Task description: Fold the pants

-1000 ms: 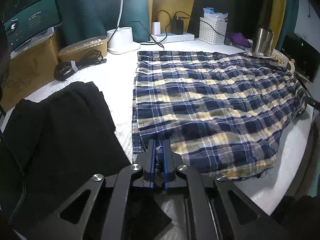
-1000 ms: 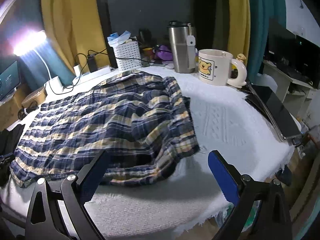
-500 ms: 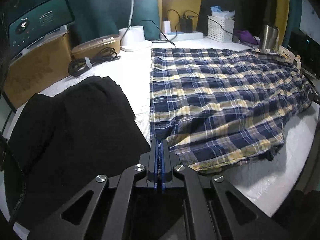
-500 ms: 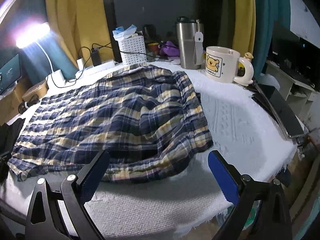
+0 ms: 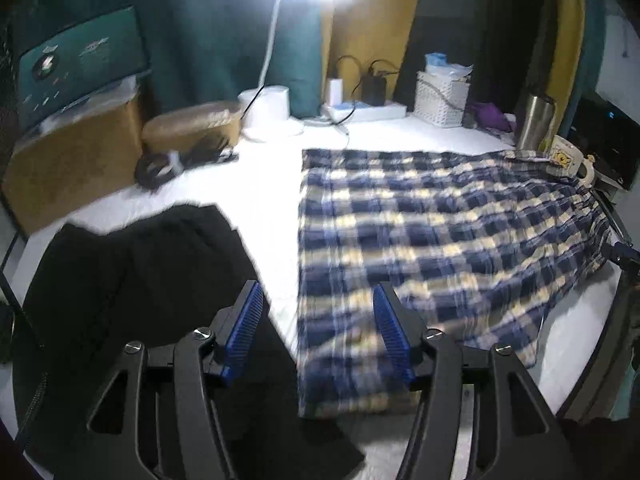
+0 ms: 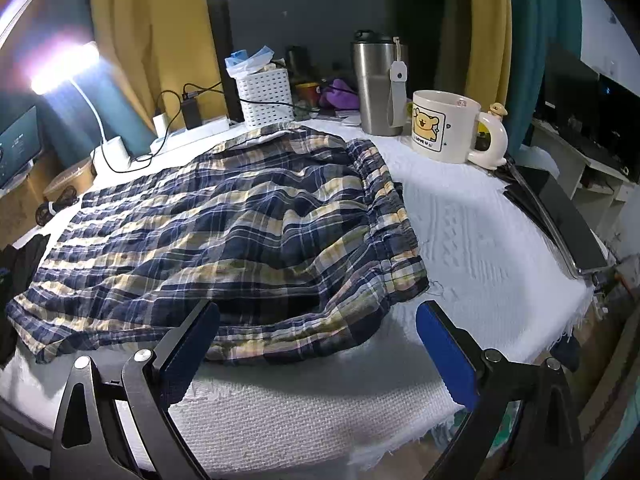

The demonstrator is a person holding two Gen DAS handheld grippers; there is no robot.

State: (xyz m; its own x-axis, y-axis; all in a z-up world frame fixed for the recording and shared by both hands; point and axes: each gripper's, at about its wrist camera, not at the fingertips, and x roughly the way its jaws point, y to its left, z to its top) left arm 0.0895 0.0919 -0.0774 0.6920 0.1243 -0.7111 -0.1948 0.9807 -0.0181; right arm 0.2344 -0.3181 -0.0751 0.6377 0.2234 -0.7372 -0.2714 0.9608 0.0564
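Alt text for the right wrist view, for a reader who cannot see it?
Plaid pants lie spread on a white textured cloth, just beyond the open, empty right gripper. A bear mug and steel tumbler stand behind.

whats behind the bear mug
Left of and behind the bear mug stands a steel tumbler; yellow and teal curtains hang at the back. The mug's body hides whatever sits directly behind it.
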